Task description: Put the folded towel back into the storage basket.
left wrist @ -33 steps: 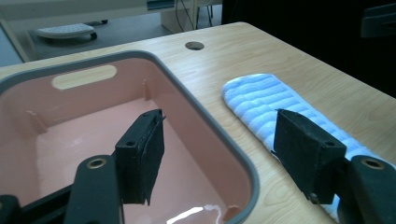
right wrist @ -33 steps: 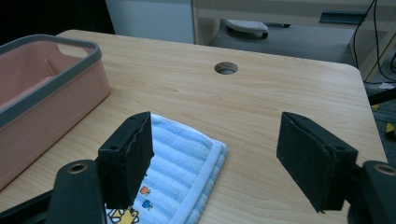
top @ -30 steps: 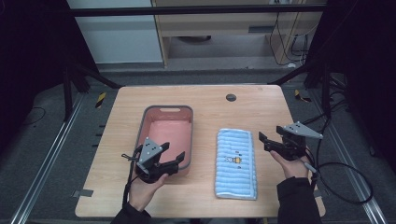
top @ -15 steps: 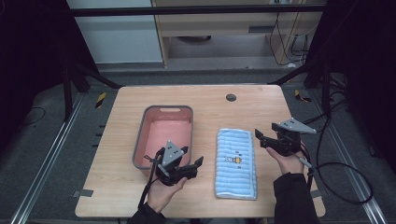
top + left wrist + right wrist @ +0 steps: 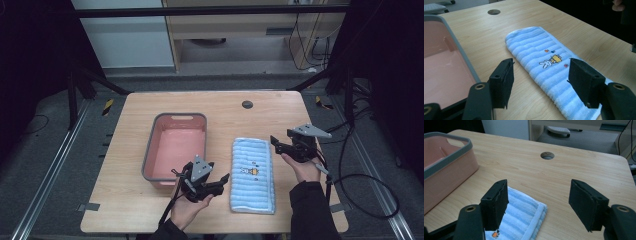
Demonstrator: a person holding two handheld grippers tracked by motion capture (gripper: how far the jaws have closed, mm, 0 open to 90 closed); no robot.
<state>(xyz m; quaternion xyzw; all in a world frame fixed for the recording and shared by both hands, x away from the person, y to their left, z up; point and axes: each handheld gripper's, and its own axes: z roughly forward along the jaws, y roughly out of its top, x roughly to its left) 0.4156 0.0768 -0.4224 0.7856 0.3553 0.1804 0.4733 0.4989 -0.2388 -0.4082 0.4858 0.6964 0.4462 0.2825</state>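
while both jaws stand spread, the left hand-held gripper (image 5: 216, 181) and right hand-held gripper (image 5: 278, 144) flank the towel (image 5: 253, 174), so pinching its edges likely comes next.

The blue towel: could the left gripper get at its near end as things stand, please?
Probably yes: the left gripper is open beside the blue towel, with bare table between them; the pink tub sits on its other side.

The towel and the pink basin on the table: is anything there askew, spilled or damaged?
Nothing stands out. The folded blue towel lies flat beside the empty pink basin, apart from it. Both tools, left and right, are open and hold nothing.
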